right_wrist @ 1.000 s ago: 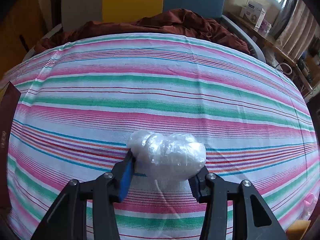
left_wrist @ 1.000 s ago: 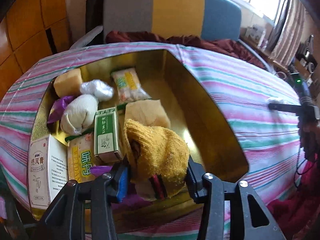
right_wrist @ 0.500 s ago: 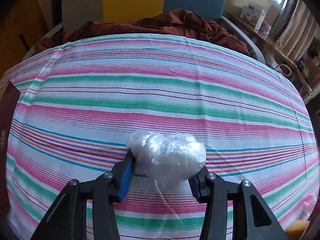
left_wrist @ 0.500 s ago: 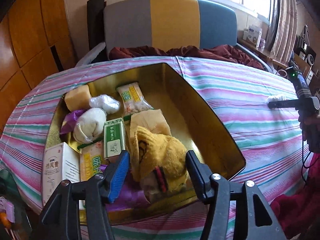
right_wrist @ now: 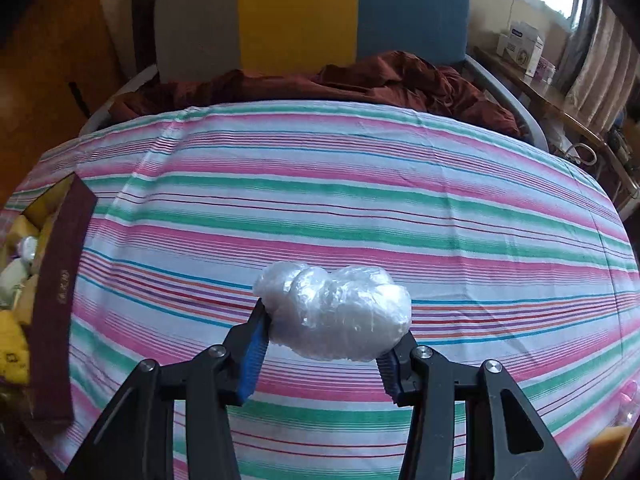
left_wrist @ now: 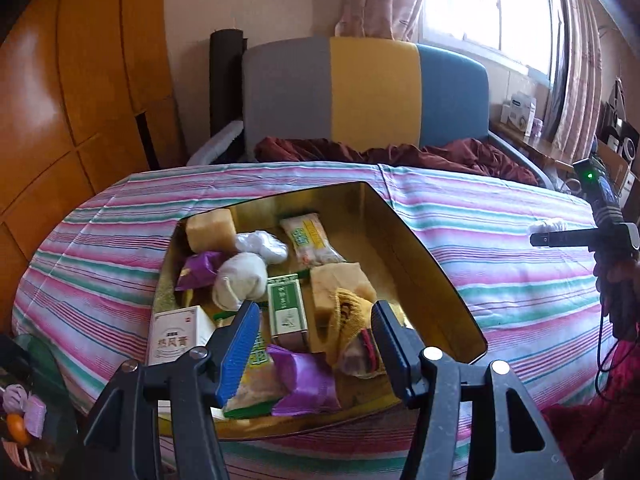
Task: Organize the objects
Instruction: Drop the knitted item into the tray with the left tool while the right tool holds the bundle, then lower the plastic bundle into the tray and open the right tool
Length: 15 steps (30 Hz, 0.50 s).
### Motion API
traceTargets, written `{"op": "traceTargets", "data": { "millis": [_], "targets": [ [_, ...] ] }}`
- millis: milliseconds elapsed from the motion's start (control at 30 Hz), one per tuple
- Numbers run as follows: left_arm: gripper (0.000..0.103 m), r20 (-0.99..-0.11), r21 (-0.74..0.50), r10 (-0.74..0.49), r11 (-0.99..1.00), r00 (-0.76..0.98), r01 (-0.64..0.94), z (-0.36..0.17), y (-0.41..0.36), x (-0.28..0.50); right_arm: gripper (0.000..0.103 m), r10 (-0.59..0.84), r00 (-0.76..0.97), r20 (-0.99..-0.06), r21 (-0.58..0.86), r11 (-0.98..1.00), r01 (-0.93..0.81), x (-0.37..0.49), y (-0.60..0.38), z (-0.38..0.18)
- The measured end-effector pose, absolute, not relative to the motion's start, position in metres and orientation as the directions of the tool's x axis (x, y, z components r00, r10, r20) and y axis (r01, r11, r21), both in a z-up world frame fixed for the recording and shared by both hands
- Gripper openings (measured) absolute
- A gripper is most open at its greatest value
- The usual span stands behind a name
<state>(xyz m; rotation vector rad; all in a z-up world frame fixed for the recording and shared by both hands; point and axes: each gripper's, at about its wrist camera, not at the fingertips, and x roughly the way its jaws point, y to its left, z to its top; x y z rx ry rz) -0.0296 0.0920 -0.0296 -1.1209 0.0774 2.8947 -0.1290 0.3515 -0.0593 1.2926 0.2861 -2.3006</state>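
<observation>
In your left wrist view, your left gripper (left_wrist: pixel 316 342) has its jaws apart and nothing is pressed between them. Below it you see the gold box (left_wrist: pixel 420 264) on the striped cloth (left_wrist: pixel 500 280). The yellow knitted cloth (left_wrist: pixel 350 320) lies inside the box, at about 5 o'clock from the box centre, just ahead of the right finger and free of both pads. Beside it, toward 9 o'clock, stands the green carton (left_wrist: pixel 286 310), and a purple wrapper (left_wrist: pixel 306 380) lies at 6 o'clock between the fingers. The white box with red characters (left_wrist: pixel 178 334) is at 8 o'clock, the white pouch (left_wrist: pixel 240 284) near the centre, and the tan block (left_wrist: pixel 211 229) at 11 o'clock. At 3 o'clock in the view, your other gripper appears from the side, far from the box.

In your right wrist view, your right gripper (right_wrist: pixel 326 338) is closed on the white plastic bundle (right_wrist: pixel 334 314); both blue pads press its sides. The bundle is above the striped cloth (right_wrist: pixel 360 200), a little below the middle of the view. At 9 o'clock you see the dark red outer wall of the box (right_wrist: pixel 56 300) with some contents behind it.
</observation>
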Motion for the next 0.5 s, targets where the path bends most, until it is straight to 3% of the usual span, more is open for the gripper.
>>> {"op": "traceTargets", "data": {
  "millis": [300,500],
  "targets": [
    [0.059,-0.651,0.019,-0.037,-0.999,-0.758,0.032,-0.022,0.063,-0.019,0.049,-0.542,-0.336,-0.771,0.155,-0.67,0.726,-0.054,0.234,-0.007],
    [0.059,-0.645,-0.004,-0.066,-0.996,-0.761,0.089,-0.022,0.045,-0.015,0.049,-0.598,-0.24,-0.765,0.159,-0.536,0.829,-0.006,0.157,0.0]
  ]
}}
